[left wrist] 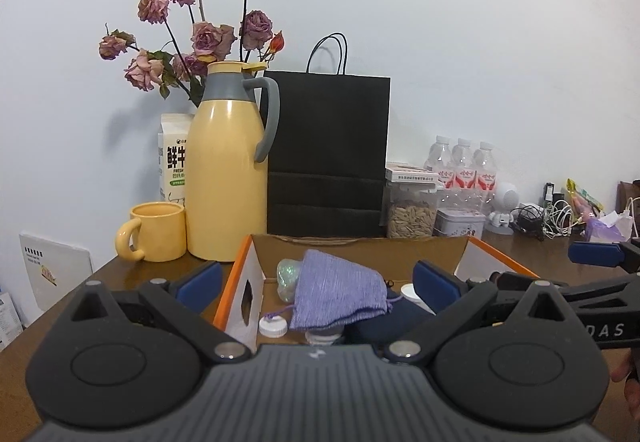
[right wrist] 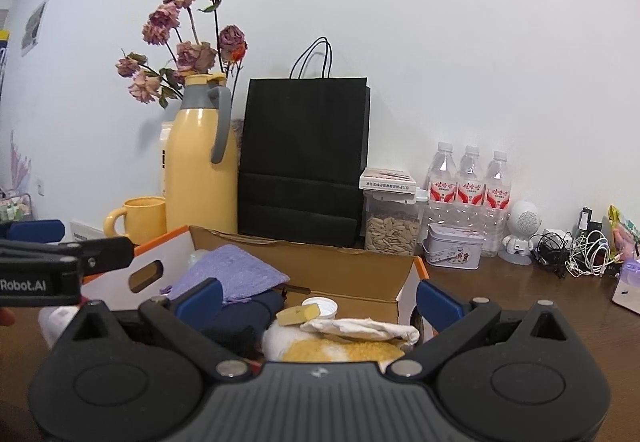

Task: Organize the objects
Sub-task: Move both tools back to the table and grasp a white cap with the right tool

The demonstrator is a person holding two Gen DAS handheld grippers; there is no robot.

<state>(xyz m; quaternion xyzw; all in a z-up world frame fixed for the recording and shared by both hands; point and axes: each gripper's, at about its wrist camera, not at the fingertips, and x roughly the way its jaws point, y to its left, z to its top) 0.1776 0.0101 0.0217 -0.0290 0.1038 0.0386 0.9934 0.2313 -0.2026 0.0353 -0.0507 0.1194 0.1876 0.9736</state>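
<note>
Two open grippers hover at the near rim of the box, holding nothing.

Both the left gripper and the right gripper have their jaws spread wide and empty. The purple pouch lies in the box just ahead of the left gripper, between its fingers, so the left looks nearer. Its long axis runs slantwise, drawstring mouth toward the near right, closed end toward the far left. Caps and cloths lie around it; the box sits on the counter.
</note>
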